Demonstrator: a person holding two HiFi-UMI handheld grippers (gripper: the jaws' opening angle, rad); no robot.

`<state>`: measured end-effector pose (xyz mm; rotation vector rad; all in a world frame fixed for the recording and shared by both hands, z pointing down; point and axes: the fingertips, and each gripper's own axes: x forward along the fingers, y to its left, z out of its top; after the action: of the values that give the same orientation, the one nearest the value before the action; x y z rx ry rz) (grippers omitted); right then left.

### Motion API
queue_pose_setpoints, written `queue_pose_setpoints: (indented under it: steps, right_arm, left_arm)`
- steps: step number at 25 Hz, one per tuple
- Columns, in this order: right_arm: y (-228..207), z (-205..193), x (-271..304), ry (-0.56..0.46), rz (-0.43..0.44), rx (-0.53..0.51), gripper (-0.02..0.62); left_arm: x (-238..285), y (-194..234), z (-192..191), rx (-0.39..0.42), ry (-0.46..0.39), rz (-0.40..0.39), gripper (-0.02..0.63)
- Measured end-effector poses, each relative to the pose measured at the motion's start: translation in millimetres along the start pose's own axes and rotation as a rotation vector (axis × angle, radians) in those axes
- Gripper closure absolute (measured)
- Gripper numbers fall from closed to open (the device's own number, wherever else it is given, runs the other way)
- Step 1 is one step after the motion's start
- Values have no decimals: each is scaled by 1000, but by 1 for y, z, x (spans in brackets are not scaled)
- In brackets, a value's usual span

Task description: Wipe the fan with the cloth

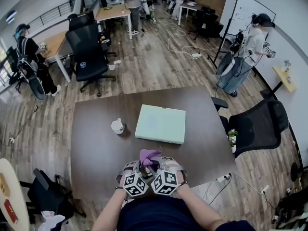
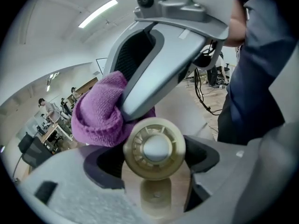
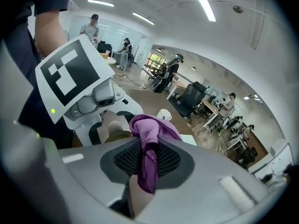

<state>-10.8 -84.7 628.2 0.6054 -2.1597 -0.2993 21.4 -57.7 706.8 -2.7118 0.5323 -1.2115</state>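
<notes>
1. Brown tabletop (image 1: 96,143): we work at the middle of its near edge. A pale green box (image 1: 160,123) lies flat at its centre and a small white cup (image 1: 117,126) stands toward its left edge, both well apart from our tools.
2. Our left gripper (image 2: 154,164) has its jaws wide, one pad on each side of the fan's round head. We read this as a clamp on the fan, which is lifted off the tabletop above the near edge.
3. Our right gripper (image 3: 147,160) is pinched tight on the purple cloth (image 3: 149,129). A fold of it bunches out past the jaw tips and a tail hangs down between the pads.
4. The cream fan (image 2: 154,148) turns its grille face back toward the left gripper's body. Its long axis, head to stem, seems to run downward, across the line between the pads.
5. We judge the step to be the wiping itself, at or just before contact. The cloth wad sits at the upper left rim of the fan head, touching or just beside it.
6. Next we need the cloth swept across the grille and around the rim. The left clamp has to stay firm so the head does not twist.
</notes>
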Motion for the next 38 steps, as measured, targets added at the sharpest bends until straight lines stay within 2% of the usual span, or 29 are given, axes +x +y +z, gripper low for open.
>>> queue_pose_setpoints:
  steps: [4, 9, 16, 29, 38]
  right_arm:
    - [5, 10, -3, -27, 21, -20, 517]
    - [12, 16, -7, -49, 32, 9, 517]
    - [-7, 6, -21, -46, -6, 202, 516]
    - [-19, -5, -21, -74, -15, 276, 517]
    - [-22, -3, -21, -85, -26, 273, 517]
  left_arm:
    - [-1, 6, 0, -29, 1, 12, 225]
    - [-7, 11, -3, -85, -21, 30, 225]
    - [-22, 32, 3, -187, -95, 92, 225]
    - [-41, 50, 14, -293, -183, 131, 225]
    - [-60, 64, 25, -384, -274, 149, 225]
